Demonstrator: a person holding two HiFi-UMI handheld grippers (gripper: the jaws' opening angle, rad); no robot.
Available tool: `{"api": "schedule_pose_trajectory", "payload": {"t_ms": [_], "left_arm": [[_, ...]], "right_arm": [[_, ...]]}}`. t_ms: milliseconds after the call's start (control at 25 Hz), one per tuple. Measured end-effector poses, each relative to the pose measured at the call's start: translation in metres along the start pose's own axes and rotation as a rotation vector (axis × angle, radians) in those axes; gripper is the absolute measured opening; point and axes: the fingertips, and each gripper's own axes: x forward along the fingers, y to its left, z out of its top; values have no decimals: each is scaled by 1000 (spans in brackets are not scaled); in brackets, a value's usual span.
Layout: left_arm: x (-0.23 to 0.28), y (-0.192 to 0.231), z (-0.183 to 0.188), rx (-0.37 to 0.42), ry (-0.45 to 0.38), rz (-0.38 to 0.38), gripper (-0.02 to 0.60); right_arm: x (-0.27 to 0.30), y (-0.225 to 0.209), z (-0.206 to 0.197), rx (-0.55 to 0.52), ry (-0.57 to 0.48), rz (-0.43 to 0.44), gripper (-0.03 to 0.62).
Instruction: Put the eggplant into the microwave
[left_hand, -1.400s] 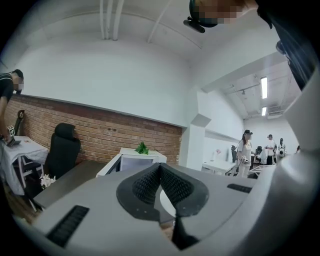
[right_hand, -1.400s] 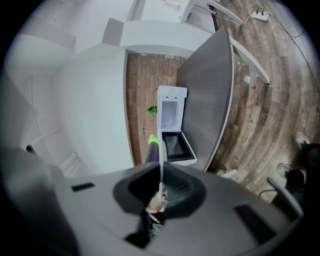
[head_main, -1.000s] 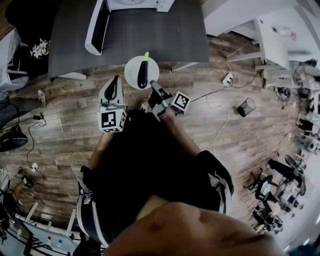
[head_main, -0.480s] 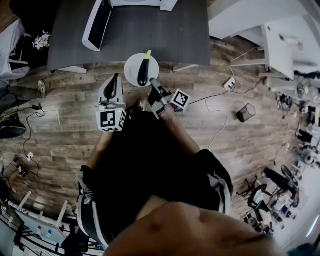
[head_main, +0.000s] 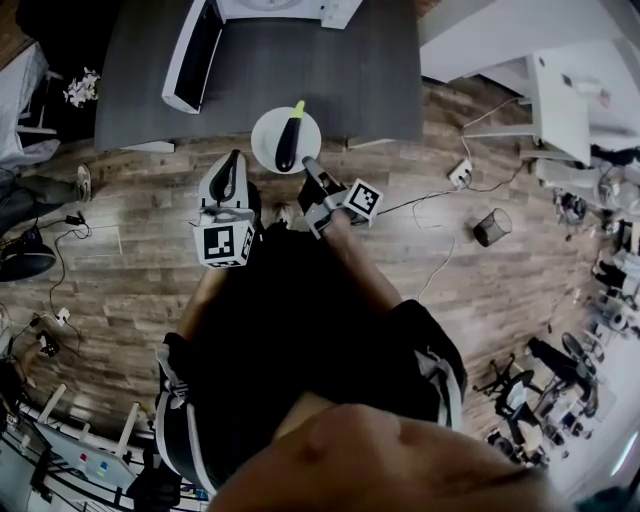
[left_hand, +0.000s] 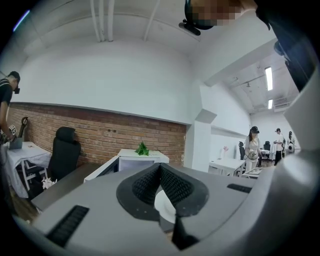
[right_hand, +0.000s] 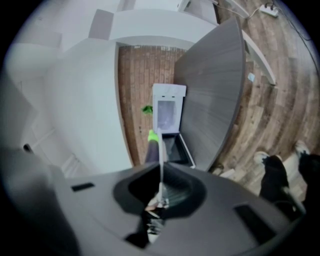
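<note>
The eggplant (head_main: 286, 145) is dark and slender with a bright green stem end, and it lies across the white plate (head_main: 266, 150). Left of the plate, the left gripper (head_main: 231, 167) has its jaws pressed together on nothing. At the plate's right rim, the right gripper (head_main: 309, 169) pinches the edge. Beyond the plate, the microwave (head_main: 196, 48) stands with its door open.

An open office or lab: beyond my left tool (left_hand: 160, 167) stand a brick wall (left_hand: 100, 135), a black office chair (left_hand: 65, 150) and white desks (left_hand: 227, 165) with people (left_hand: 251, 145) standing by; right of my right tool (head_main: 308, 168), a power strip (head_main: 460, 175) and a bin (head_main: 490, 222) sit on the plank floor (head_main: 130, 250).
</note>
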Motion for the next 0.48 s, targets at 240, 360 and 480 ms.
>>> {"api": "schedule_pose_trajectory", "payload": {"t_ms": [240,360,480], "left_arm": [[46,27,3,-4,-7,-28,37],[68,38,8,-10,-9,-44,37],[88,51,12,-14,-8,-65,37]], "right_arm": [[41,5,20,3,-19,8,40],[59,10,29,6,-30,5,40],[78,16,37,2,-46,10,41]]}}
